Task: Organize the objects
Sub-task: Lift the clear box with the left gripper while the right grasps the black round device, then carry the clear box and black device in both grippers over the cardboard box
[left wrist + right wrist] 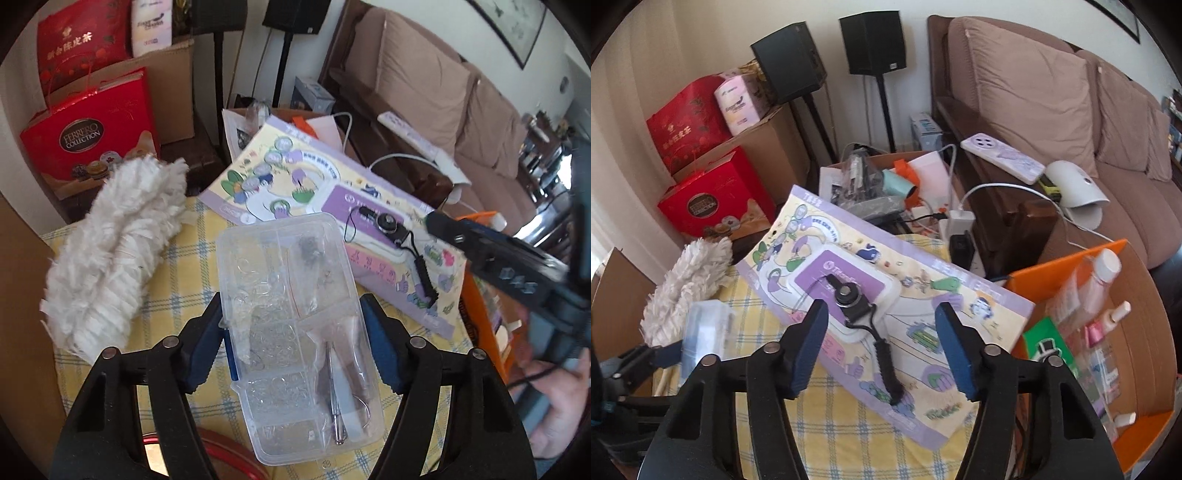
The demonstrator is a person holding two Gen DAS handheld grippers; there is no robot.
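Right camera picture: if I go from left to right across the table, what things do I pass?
Fluffy duster → clear box → black strap on the wipes pack → orange box with bottles.

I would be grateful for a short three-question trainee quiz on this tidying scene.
1. True or false: the left gripper is shut on the clear box.
2. What lies on the wipes pack? A: a black strap. B: a spoon. C: a shoe.
3. Fill in: the orange box holds several ______.
Key: 1 true; 2 A; 3 bottles.
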